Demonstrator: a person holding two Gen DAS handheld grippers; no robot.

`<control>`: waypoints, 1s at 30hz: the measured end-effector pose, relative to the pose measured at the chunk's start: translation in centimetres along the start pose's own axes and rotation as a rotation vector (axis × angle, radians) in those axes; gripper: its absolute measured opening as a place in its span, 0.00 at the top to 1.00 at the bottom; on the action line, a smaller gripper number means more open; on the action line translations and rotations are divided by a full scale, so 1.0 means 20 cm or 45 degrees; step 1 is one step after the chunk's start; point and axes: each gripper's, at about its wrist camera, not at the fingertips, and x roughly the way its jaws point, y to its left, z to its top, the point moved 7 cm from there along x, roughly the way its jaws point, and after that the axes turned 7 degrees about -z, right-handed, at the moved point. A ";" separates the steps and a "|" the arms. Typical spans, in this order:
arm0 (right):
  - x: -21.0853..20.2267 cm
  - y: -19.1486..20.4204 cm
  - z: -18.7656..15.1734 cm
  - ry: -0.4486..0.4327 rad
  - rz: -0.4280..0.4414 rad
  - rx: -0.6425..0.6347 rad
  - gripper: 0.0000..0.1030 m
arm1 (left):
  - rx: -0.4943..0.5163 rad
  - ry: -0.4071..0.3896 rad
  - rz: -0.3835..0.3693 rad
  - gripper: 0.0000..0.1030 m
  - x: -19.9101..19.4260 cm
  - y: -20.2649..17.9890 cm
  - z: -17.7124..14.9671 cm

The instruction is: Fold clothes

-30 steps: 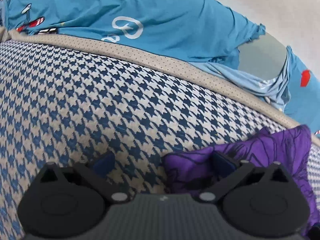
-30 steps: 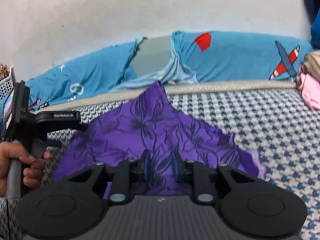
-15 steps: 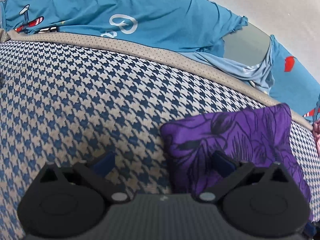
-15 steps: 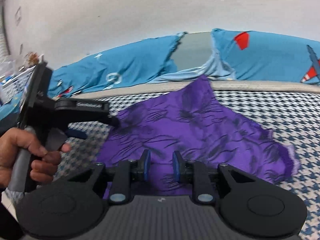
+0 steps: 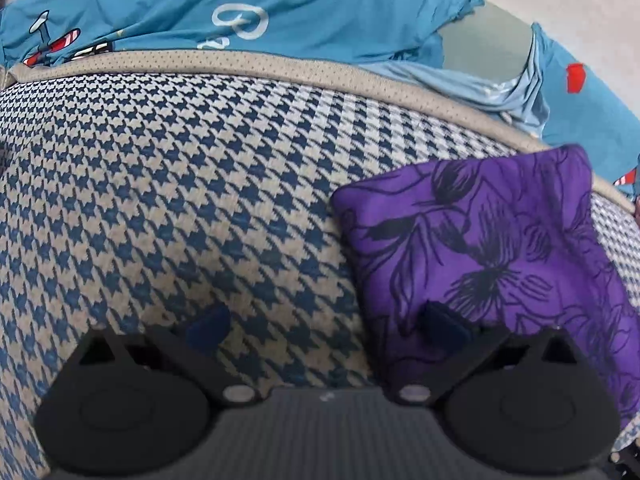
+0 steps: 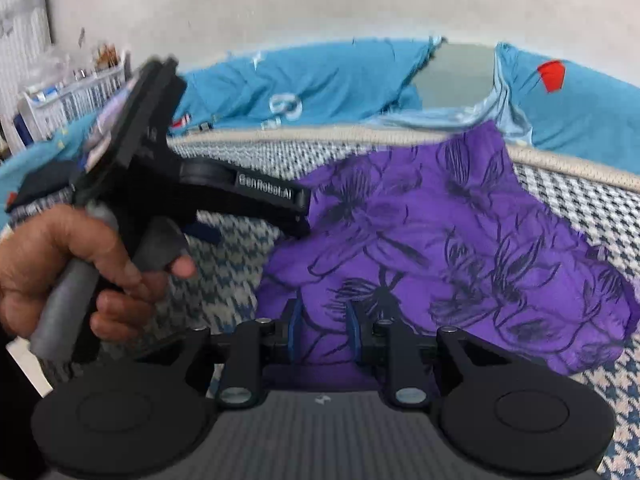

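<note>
Purple floral garment (image 6: 432, 240) lies doubled over on houndstooth bed (image 5: 168, 200). Left claw (image 5: 326, 326) spread wide, empty, at its edge; right claw (image 6: 322, 334) part-closed, grip unclear. Judged mid-fold; next needs flattening.

The left gripper (image 6: 296, 216) arm reads "GenRobot.AI".

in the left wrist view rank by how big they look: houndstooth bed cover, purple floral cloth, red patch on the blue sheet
1. houndstooth bed cover, fills most of the view
2. purple floral cloth, though closeness to the camera enlarges it
3. red patch, far back and tiny
</note>
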 end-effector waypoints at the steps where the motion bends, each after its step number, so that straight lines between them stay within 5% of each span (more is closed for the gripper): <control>1: 0.01 0.00 -0.01 0.008 -0.003 0.002 0.77 | 0.005 0.008 0.007 0.00 0.01 0.00 -0.01; 11: 0.01 -0.03 0.00 0.018 -0.001 0.055 0.72 | 0.024 -0.022 0.003 0.00 0.00 -0.04 -0.04; 21: -0.10 -0.16 0.11 -0.051 0.016 0.340 0.63 | -0.041 -0.208 0.040 0.00 -0.43 0.08 -0.13; 30: -0.07 -0.24 0.09 0.022 0.004 0.591 0.56 | -0.180 -0.223 0.038 0.00 -0.63 0.23 -0.36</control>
